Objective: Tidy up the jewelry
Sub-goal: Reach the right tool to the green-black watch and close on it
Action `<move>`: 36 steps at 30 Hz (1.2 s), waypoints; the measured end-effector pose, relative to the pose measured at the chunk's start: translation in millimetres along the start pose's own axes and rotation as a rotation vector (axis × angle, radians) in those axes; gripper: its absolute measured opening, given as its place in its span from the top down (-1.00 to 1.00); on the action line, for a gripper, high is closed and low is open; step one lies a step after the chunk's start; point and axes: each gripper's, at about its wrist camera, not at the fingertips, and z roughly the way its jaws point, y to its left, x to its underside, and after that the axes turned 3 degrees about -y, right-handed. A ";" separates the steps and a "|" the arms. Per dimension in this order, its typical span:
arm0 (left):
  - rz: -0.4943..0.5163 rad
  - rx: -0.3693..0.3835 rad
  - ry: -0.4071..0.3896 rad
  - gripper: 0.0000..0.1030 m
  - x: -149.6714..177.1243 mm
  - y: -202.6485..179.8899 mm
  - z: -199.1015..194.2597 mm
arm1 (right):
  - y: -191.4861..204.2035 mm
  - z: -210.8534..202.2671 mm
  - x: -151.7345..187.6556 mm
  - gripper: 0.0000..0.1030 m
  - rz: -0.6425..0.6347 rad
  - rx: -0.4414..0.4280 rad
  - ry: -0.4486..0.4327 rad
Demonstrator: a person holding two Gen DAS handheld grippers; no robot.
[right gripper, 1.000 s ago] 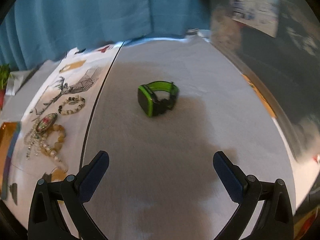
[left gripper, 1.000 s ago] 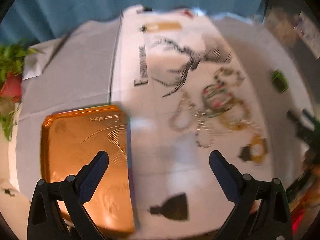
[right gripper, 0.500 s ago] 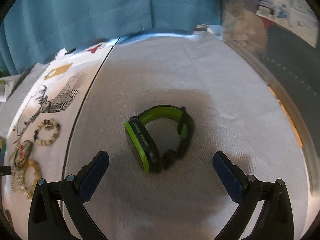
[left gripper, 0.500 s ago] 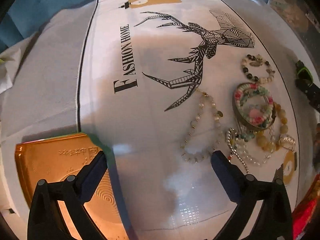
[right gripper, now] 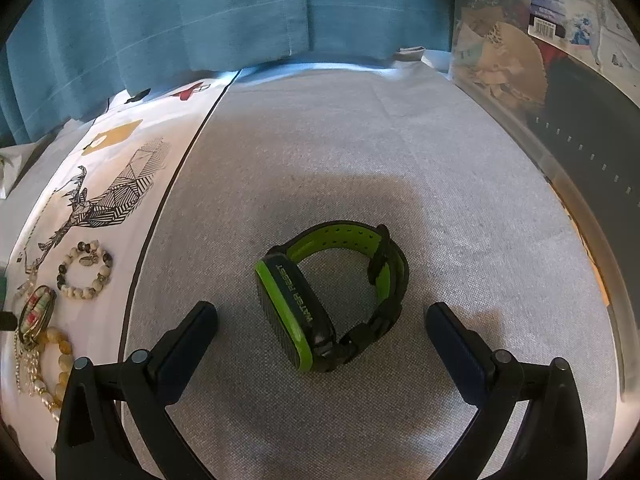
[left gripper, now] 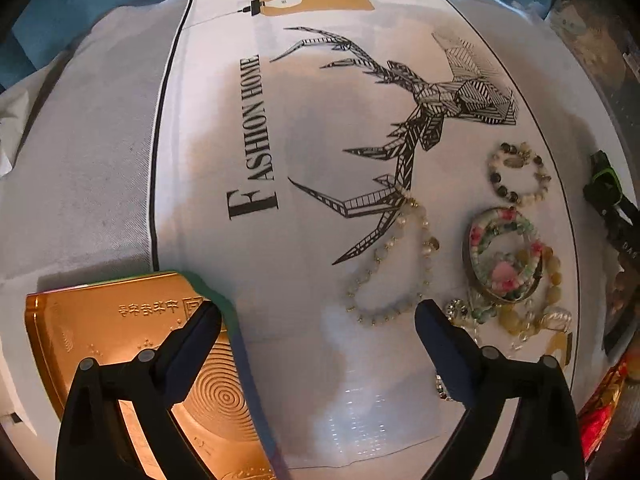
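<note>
While both grippers are gaping wide w/ nothing held, right gripper point(right gripper: 320, 322) is straddling green watch point(right gripper: 332, 300) on gray cloth; left gripper point(left gripper: 318, 320) is hovering near pale bead bracelet point(left gripper: 390, 268), gold tray point(left gripper: 120, 332) at left.

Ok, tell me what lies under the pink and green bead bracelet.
The pink and green bead bracelet rests inside a metal bangle, overlapping the yellow bead bracelet. Beneath is the printed cloth; anything directly underneath is covered.

White printed cloth point(left gripper: 304, 184) with black geometric deer and "FASHION HOME" lettering covers the desk, grey woven cloth point(right gripper: 360, 160) beside it. Teal curtain point(right gripper: 224, 12) behind. Clear plastic storage bin point(right gripper: 560, 92) at right edge.
</note>
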 end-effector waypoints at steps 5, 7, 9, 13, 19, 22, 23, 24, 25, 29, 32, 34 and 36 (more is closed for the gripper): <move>0.010 0.012 -0.040 -0.87 -2.6 -1.1 -22.3 | -0.1 0.0 1.0 -1.00 0.000 0.000 -0.001; 0.021 0.020 -0.069 -0.87 -5.4 -6.1 -30.7 | -0.3 -0.1 1.2 -1.00 0.000 0.000 -0.001; 0.062 0.025 -0.077 -0.87 -10.1 -16.7 -30.4 | 0.0 0.0 1.1 -1.00 0.000 0.000 -0.001; 0.095 -0.033 -0.041 -0.82 -13.2 -23.5 -0.8 | -0.1 0.0 1.1 -1.00 0.000 -0.001 -0.001; 0.041 0.006 -0.054 -0.55 -23.5 -9.9 10.8 | -0.5 0.0 1.0 -1.00 0.000 0.000 0.000; 0.057 0.079 -0.074 0.01 -23.0 -9.5 6.0 | 0.3 0.9 0.4 -1.00 0.000 0.000 -0.001; 0.062 0.095 -0.079 0.27 -23.9 -10.2 4.8 | -0.1 1.2 0.3 -1.00 0.001 0.001 -0.001; 0.066 0.086 -0.077 0.43 -25.7 -9.9 5.0 | 0.2 1.0 0.5 -1.00 0.000 0.000 -0.001; 0.063 0.079 -0.080 0.48 -27.6 -8.1 5.5 | 0.1 1.4 0.0 -1.00 0.000 0.000 -0.001; 0.092 0.065 -0.098 0.49 -29.0 -3.5 5.8 | 0.3 1.7 -0.7 -1.00 0.000 0.001 0.000; 0.159 0.015 -0.133 0.64 -25.1 -18.6 0.0 | 0.7 1.7 -0.7 -1.00 0.000 0.001 0.000; 0.181 0.038 -0.132 0.92 -25.4 -26.0 -0.2 | 0.7 1.9 -0.6 -1.00 0.000 0.001 0.000; 0.185 0.045 -0.122 0.92 -26.4 -27.9 -0.8 | 2.0 1.7 -0.9 -0.99 0.000 0.002 -0.001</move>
